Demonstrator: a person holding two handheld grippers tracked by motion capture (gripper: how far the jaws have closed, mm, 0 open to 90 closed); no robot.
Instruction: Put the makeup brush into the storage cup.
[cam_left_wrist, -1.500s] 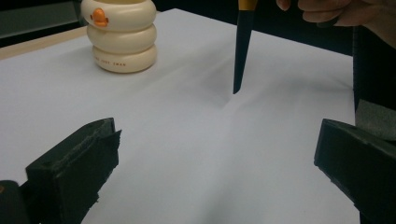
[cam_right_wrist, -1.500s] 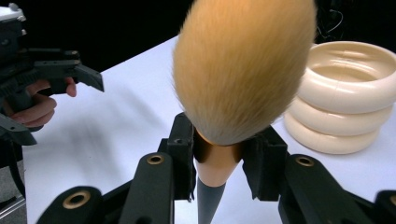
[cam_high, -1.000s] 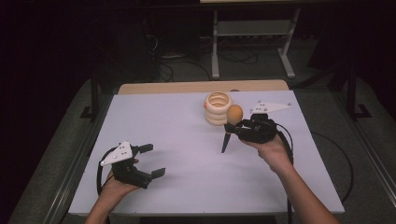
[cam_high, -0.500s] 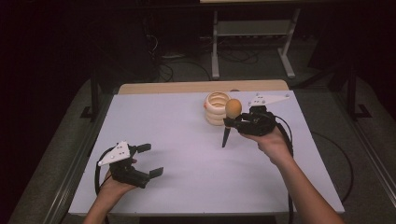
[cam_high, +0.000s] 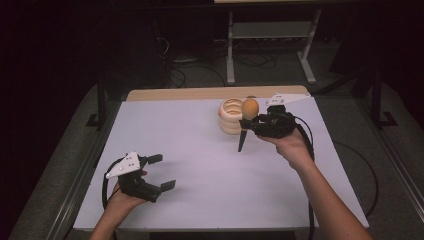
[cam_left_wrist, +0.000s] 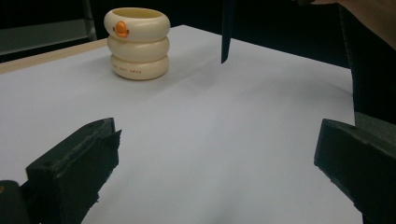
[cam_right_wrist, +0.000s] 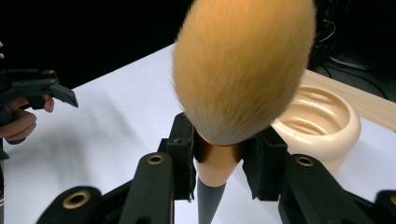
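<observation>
Makeup brush stands upright, fluffy orange head up, dark pointed handle down, tip clear of the table. Right gripper clamps its ferrule, just beside the cream ringed holder near the far edge. Left gripper hovers near the front-left corner, jaws spread, holding nothing.

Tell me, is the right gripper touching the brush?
Touching. In the right gripper view, the right gripper has its jaws clamped on both sides of the brush, with no gap.
</observation>
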